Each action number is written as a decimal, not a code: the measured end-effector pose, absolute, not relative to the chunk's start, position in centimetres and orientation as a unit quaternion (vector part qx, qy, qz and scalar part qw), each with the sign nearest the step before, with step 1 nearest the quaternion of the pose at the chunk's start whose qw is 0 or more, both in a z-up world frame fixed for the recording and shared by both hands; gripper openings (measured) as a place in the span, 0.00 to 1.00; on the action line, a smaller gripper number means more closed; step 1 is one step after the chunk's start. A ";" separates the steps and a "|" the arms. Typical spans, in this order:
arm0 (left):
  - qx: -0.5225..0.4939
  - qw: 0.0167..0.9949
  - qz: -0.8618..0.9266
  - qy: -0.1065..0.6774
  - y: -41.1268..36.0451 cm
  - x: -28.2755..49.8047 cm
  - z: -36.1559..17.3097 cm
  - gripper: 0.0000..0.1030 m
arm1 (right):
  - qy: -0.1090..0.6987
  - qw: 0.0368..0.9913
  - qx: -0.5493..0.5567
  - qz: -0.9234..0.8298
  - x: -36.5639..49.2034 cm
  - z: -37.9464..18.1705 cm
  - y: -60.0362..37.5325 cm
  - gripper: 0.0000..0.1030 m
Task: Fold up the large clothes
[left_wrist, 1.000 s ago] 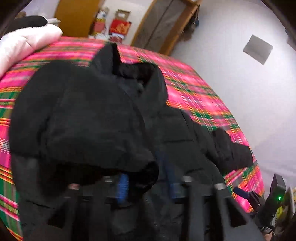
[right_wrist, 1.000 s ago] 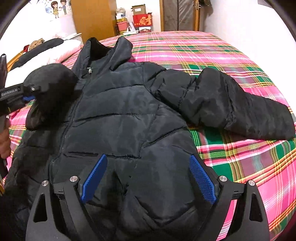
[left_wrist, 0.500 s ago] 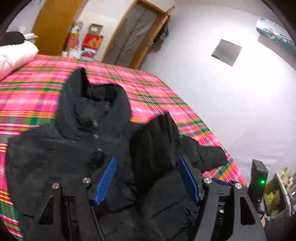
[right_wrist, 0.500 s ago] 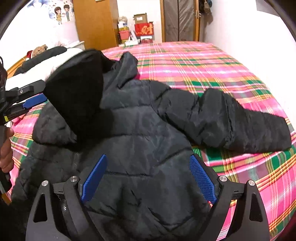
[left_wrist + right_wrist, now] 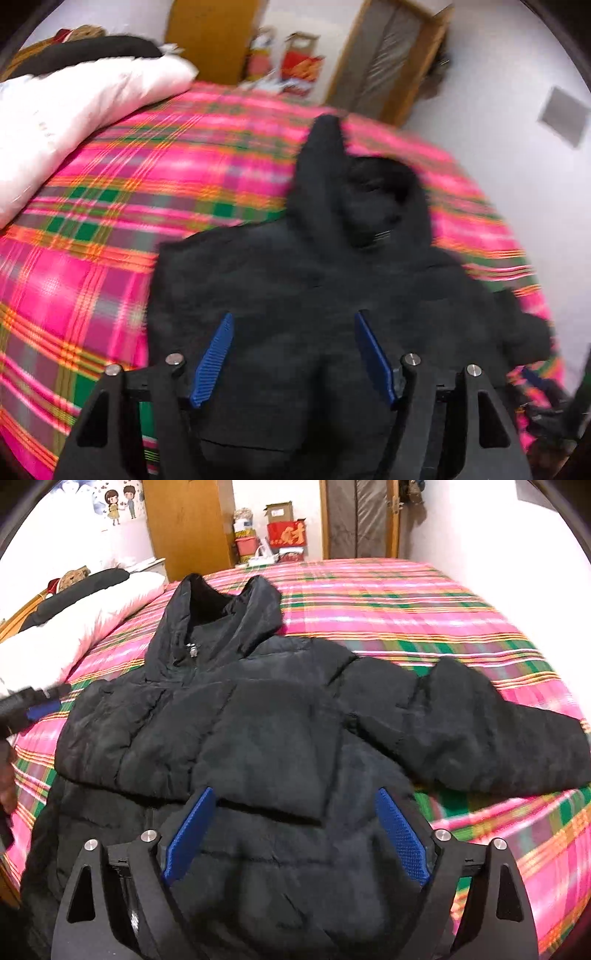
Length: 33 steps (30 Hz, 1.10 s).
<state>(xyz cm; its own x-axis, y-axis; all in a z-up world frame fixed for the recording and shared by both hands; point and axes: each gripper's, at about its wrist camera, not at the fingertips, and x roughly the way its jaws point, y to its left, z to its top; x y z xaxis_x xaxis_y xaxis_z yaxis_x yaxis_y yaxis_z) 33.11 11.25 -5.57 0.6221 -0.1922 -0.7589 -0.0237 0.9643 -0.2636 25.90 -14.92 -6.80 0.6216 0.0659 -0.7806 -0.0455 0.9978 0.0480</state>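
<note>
A black puffer jacket (image 5: 280, 738) lies front up on the plaid bed cover (image 5: 424, 602), hood (image 5: 221, 620) toward the far end. One sleeve (image 5: 122, 738) is folded across its chest. The other sleeve (image 5: 498, 746) stretches out to the right. My right gripper (image 5: 295, 792) hovers over the jacket's lower body, its jaws closing with only the fabric lying beneath them. My left gripper (image 5: 293, 315) hangs over the jacket (image 5: 314, 280) near its left edge, its jaws also closing and gripping nothing. It shows at the left edge of the right wrist view too, as the left gripper (image 5: 40, 709).
A white duvet (image 5: 74, 110) with a dark garment on top lies at the head of the bed, left. Beyond the bed stand a wooden wardrobe (image 5: 188, 524), stacked boxes (image 5: 284, 531) and a door (image 5: 362, 517). A white wall (image 5: 498, 155) runs along the right side.
The left gripper carried the sleeve across the jacket, let it go and drew back to the left; the sleeve now lies on the chest. The right gripper's jaws narrowed a little.
</note>
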 end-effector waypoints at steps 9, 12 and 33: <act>-0.174 0.852 -0.015 0.493 13.3 34.9 -10.7 0.46 | 0.476 0.878 -0.027 0.044 32.7 -12.7 -14.7 0.44; -0.167 0.849 -0.018 0.501 12.9 35.1 -11.3 0.46 | 0.479 0.876 -0.030 0.046 33.0 -12.9 -14.8 0.44; -0.115 0.859 0.008 0.499 13.0 35.6 -11.1 0.47 | 0.490 0.870 0.042 0.048 36.5 -12.3 -17.4 0.46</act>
<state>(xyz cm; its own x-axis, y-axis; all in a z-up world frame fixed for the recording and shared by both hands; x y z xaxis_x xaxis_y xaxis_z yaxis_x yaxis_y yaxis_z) 35.64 12.99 -11.13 0.5021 -0.1019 -0.8588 -0.1283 0.9733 -0.1905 36.47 -17.41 -12.26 0.5162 0.1240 -0.8474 -0.0416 0.9919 0.1198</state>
